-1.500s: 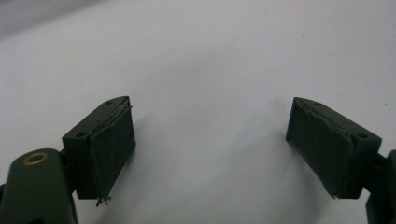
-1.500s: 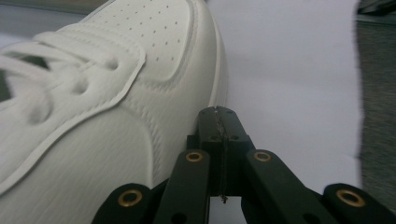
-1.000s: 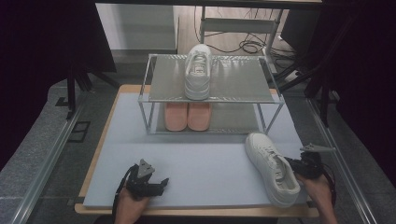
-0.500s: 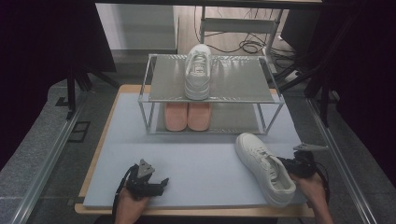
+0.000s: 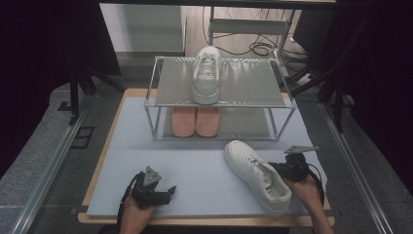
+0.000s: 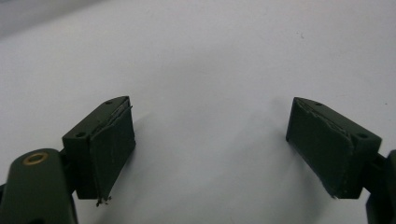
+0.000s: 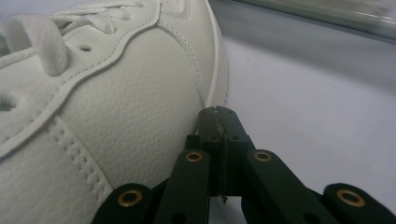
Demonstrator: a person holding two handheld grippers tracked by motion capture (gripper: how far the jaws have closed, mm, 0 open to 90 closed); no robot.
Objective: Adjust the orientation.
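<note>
A white sneaker (image 5: 257, 174) lies on the pale mat (image 5: 195, 161) at the front right, toe toward the rack. My right gripper (image 5: 279, 168) is shut with nothing between its jaws. In the right gripper view its closed tips (image 7: 218, 114) touch the sneaker's leather side (image 7: 116, 107) near the sole. At the front left my left gripper (image 5: 168, 191) rests low over the mat, open. In the left gripper view its pads (image 6: 112, 149) stand wide apart over bare mat.
A metal two-shelf rack (image 5: 160, 100) stands at the back of the mat. Another white sneaker (image 5: 206, 74) sits on its top shelf and a pink pair (image 5: 195, 122) on the lower one. Cables lie on the floor behind.
The right gripper has moved left across the mat, and the white sneaker has slid left with it, its toe swinging toward the rack's front. The left gripper has stayed put.
</note>
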